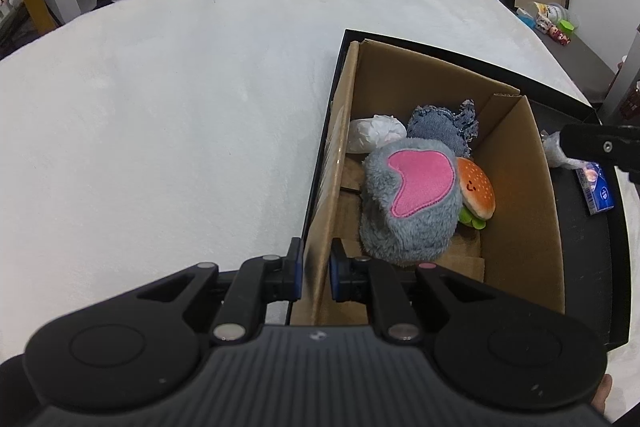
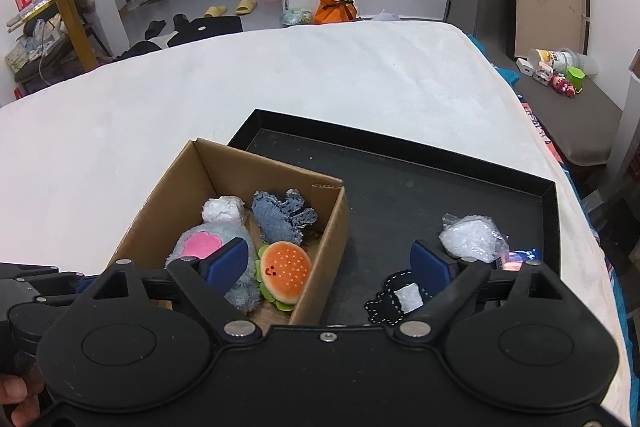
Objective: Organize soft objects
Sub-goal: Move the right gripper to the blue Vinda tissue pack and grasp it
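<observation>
Left fingers (image 1: 297, 269) clamp cardboard box (image 1: 326, 211) wall, plush toys (image 1: 410, 201) just beyond.

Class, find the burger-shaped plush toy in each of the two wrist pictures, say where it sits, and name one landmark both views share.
Left wrist view: the burger plush lies right of centre, in the cardboard box, tucked against the grey and pink plush.
Right wrist view: low and centre-left, near the box's right wall, just right of the grey plush.
Shared landmark: the denim piece behind it.
</observation>
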Demonstrator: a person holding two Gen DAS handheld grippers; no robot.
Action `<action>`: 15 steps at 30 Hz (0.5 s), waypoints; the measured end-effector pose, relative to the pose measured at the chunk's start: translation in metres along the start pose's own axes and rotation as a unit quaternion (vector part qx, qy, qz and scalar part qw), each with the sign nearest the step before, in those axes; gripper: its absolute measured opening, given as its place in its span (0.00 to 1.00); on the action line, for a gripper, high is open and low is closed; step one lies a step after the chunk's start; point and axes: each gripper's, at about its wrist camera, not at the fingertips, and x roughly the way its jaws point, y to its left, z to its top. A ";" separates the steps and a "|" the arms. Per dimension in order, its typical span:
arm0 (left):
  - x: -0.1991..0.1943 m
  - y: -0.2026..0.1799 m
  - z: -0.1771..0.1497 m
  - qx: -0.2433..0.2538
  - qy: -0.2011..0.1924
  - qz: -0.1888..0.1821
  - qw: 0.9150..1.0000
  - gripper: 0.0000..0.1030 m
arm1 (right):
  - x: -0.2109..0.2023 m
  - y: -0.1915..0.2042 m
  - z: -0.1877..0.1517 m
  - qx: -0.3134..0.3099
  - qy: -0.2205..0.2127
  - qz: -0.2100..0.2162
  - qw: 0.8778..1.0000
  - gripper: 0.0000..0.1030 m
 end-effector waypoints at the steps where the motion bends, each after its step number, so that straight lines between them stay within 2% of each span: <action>1: -0.001 -0.001 0.000 0.002 0.000 0.004 1.000 0.12 | -0.001 -0.002 0.000 -0.001 -0.001 0.000 1.000 0.86; 7: -0.006 -0.013 0.002 0.020 -0.004 0.017 1.000 0.17 | -0.007 -0.024 -0.001 0.006 -0.010 -0.005 1.000 0.89; 11: -0.006 -0.021 0.003 0.028 0.000 0.023 0.999 0.28 | -0.012 -0.053 0.000 0.038 -0.020 -0.008 0.999 0.91; 13: -0.007 -0.024 0.003 0.030 0.000 0.028 0.999 0.37 | -0.013 -0.069 0.000 0.056 -0.022 -0.009 0.998 0.91; 15: -0.009 -0.027 0.004 0.033 -0.004 0.034 0.999 0.43 | -0.014 -0.084 0.000 0.073 -0.024 -0.013 0.997 0.91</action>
